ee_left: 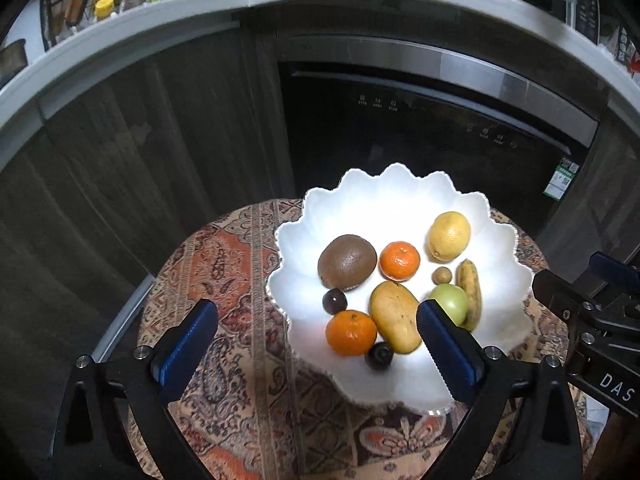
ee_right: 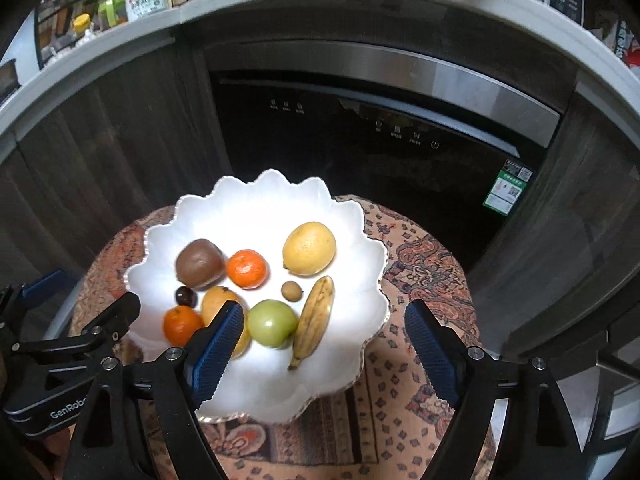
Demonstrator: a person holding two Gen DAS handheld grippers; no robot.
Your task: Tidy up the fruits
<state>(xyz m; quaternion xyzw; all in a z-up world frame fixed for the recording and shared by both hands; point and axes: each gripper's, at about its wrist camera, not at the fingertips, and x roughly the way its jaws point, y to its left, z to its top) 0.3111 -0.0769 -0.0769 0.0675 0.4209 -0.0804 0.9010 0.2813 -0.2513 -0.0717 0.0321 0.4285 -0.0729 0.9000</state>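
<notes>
In the left wrist view, the left gripper [ee_left: 316, 330] is seen spread wide at lower centre, nothing held; the white scalloped plate [ee_left: 400, 200] lies mid-frame on a patterned cloth [ee_left: 240, 264], bearing kiwi [ee_left: 347, 262], lemon [ee_left: 449, 236], mango [ee_left: 394, 316] and two tangerines [ee_left: 351, 332]; in the right wrist view, the right gripper [ee_right: 324, 334] is likewise wide apart and empty, near the banana [ee_right: 314, 322] and green apple [ee_right: 271, 322].
</notes>
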